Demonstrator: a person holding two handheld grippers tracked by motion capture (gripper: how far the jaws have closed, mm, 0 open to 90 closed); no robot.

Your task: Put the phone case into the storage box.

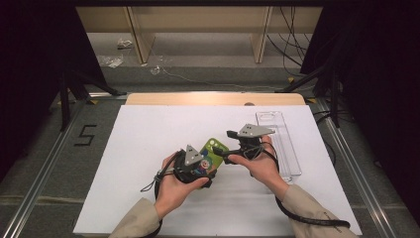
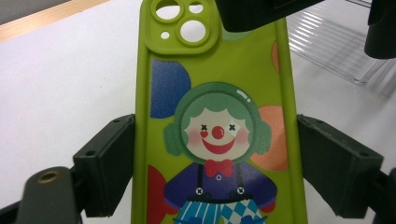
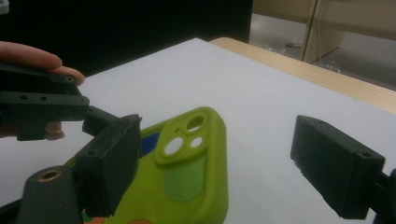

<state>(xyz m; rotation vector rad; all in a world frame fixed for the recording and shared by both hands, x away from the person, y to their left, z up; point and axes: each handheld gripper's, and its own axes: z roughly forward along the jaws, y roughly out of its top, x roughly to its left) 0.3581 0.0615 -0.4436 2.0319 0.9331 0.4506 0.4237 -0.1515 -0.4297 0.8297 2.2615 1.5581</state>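
Right, working down by size: white table (image 1: 148, 148) first, a "5" taped on the floor (image 1: 86, 135) to its left, the only readable writing I had. A clear plastic tray (image 1: 285, 144) lay at the table's right edge. The green phone case (image 2: 219, 116) with a clown print, no brand visible, sat mid-table between my two tools. My left gripper (image 1: 198, 171) pinched it across its long edges, pads touching both sides. My right gripper (image 3: 215, 163) hung spread at the camera-hole end, its left jaw over the case, gripping nothing. I judged this the hand-over step. Next move called for closing the right on that end before the left released.
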